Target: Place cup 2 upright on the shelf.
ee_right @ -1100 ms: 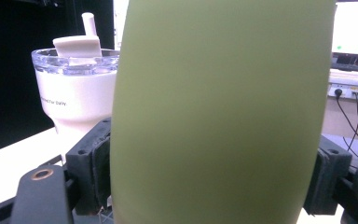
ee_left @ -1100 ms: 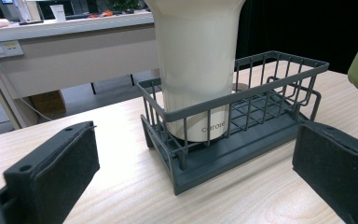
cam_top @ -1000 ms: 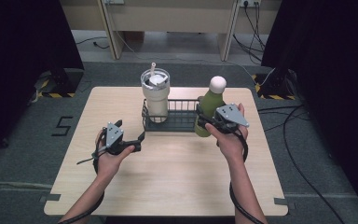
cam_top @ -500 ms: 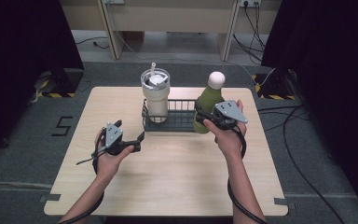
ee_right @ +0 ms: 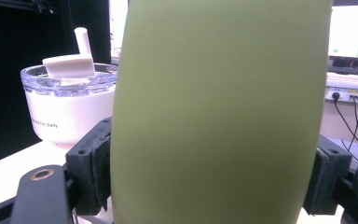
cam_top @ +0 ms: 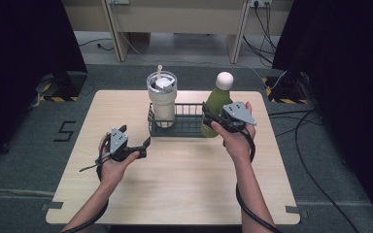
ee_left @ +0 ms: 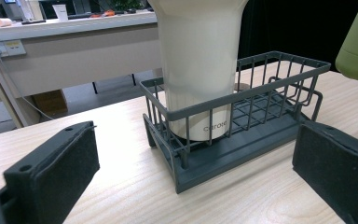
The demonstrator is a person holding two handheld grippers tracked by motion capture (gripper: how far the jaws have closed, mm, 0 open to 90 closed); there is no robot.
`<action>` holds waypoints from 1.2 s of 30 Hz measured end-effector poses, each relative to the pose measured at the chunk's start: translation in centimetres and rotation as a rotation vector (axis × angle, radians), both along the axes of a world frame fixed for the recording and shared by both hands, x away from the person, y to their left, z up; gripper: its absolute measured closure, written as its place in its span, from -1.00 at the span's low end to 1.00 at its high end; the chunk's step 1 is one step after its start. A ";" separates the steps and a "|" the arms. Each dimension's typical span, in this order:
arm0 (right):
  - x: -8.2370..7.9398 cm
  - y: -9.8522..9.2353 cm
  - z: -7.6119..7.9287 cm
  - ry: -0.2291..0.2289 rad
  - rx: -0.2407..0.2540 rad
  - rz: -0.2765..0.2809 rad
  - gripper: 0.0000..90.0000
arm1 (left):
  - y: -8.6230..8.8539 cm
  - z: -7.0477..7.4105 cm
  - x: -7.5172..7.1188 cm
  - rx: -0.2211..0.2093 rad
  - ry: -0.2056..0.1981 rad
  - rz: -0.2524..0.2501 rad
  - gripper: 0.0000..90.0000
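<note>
At the right end of the wire basket (cam_top: 184, 127), the right gripper (cam_top: 218, 118) is clamped on the green bottle (cam_top: 216, 104); in the right gripper view both pads press the bottle's sides (ee_right: 221, 112). Bottle upright, white round cap on top, its base just beside or over the basket's right end, can't tell which. In the left gripper view its base shows well above the tabletop. White tumbler (cam_top: 162, 97) with clear lid and straw stands inside the basket's left end. Left gripper (cam_top: 143, 148) sits over the wooden table (cam_top: 184, 189) near the basket's front left corner, jaws spread wide, nothing between them, pointing at the basket and tumbler.
</note>
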State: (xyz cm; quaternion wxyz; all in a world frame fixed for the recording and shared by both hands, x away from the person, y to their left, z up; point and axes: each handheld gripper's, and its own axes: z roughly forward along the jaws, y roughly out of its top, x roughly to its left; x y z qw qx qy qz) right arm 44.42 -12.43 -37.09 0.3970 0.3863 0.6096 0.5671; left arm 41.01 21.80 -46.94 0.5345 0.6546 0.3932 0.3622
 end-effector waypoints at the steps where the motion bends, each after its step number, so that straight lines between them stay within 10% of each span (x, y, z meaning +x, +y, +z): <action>1: 0.0 0.0 0.0 0.000 0.000 -0.001 -0.52 | 0.0 0.0 0.0 -0.001 0.001 -0.001 -1.00; 36: 2.1 1.3 1.4 0.000 0.001 -0.008 -0.52 | 0.1 0.0 0.0 -0.004 0.004 0.002 -1.00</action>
